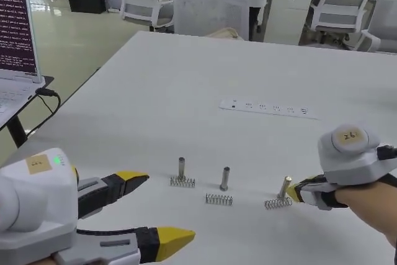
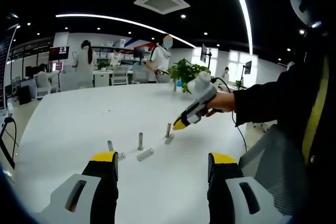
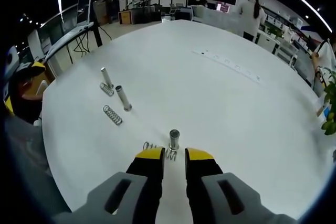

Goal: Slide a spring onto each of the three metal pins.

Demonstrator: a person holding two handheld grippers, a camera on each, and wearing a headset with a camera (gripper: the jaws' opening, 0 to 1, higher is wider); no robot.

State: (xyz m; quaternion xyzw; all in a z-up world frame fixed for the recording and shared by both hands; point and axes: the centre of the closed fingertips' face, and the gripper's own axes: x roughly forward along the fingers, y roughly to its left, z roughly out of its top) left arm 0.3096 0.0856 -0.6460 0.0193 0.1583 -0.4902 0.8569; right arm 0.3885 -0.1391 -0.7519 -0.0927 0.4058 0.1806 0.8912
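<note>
Spring point(image 1: 277, 203) is laid flat on the desk point(image 1: 248, 72) by the end pin point(image 1: 285, 185) | long side is seen crosswise, just ahead of right tongs point(image 3: 175, 154), held slightly apart | left tongs point(image 2: 163, 157) held wide apart, farther off

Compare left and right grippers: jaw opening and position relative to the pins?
Jaw opening: the left gripper has its jaws wide apart, while the right gripper has them nearly together, with a narrow gap.
Position: the right gripper's tips sit at the rightmost pin and the spring lying at its foot. The left gripper is short of the leftmost pin, apart from it.
Shared: yellow-tipped black jaws, and neither visibly holds a spring.
</note>
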